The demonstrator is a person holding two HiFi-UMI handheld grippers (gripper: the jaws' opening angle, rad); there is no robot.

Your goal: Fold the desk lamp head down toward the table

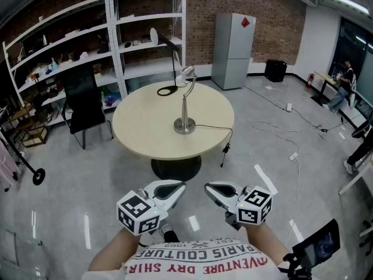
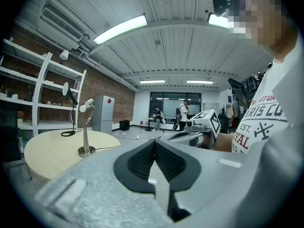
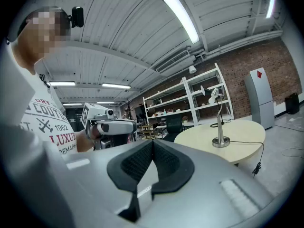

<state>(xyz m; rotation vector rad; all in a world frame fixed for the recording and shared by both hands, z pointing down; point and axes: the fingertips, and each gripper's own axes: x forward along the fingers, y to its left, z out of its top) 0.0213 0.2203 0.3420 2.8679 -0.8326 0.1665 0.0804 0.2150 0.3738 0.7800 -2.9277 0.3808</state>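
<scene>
A silver desk lamp (image 1: 185,107) stands upright near the middle of a round beige table (image 1: 140,127), with its head (image 1: 187,73) raised and its cord running off to the right. Both grippers are held low in front of the person, well short of the table. My left gripper (image 1: 178,187) and my right gripper (image 1: 211,189) point at each other, both shut with nothing between the jaws. The left gripper view has its jaws (image 2: 154,144) shut and the lamp (image 2: 86,127) far off at left. In the right gripper view, the jaws (image 3: 152,144) are shut and the lamp (image 3: 219,118) stands at right.
A black lamp (image 1: 170,63) with a ring base stands at the table's far edge. Behind the table are white shelves (image 1: 87,34), a black chair (image 1: 84,104) and a grey fridge (image 1: 234,50). Cables (image 1: 280,124) lie on the floor at right.
</scene>
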